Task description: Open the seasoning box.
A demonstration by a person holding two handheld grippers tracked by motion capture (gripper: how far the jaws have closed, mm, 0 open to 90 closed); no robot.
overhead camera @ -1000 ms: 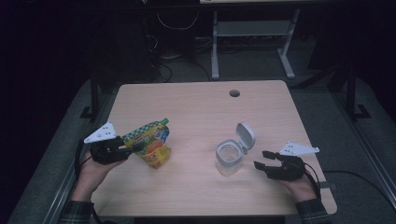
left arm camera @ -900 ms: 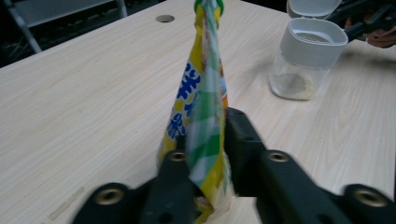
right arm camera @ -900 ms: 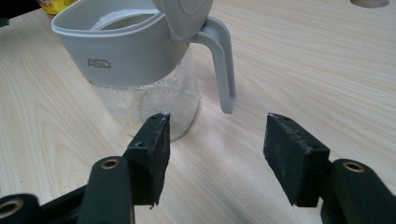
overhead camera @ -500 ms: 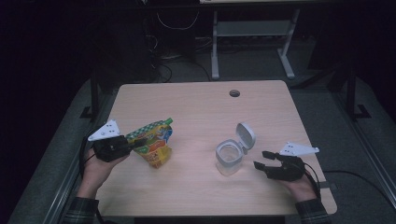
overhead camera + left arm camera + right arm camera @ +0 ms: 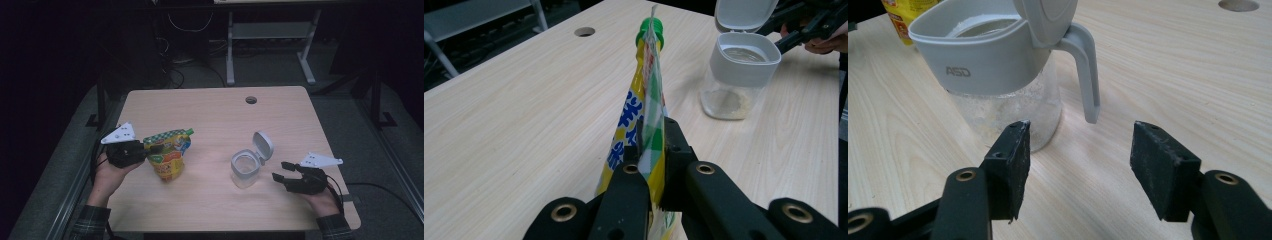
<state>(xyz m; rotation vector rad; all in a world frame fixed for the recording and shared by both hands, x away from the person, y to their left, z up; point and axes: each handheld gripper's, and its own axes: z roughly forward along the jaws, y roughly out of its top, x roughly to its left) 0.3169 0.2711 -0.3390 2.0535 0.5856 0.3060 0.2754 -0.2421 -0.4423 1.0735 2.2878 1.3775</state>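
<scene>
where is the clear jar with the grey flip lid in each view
High view: jar right of centre, near the right gripper.
Left gripper view: upper right, beyond the pouch.
Right gripper view: upper left, just past the open jaws.
Shared landmark: table's round hole.

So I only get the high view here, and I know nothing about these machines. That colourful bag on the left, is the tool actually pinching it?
Observer: Yes. In the left gripper view the left gripper is closed on the pouch's flat edge.
Operator: Has the bag got a cap?
Observer: A green cap at its far end.
Operator: Anything inside the jar?
Observer: A little pale powder at the bottom of the jar.
Operator: Is the other tool touching it?
Observer: No. The right gripper is open, just short of it.
</scene>
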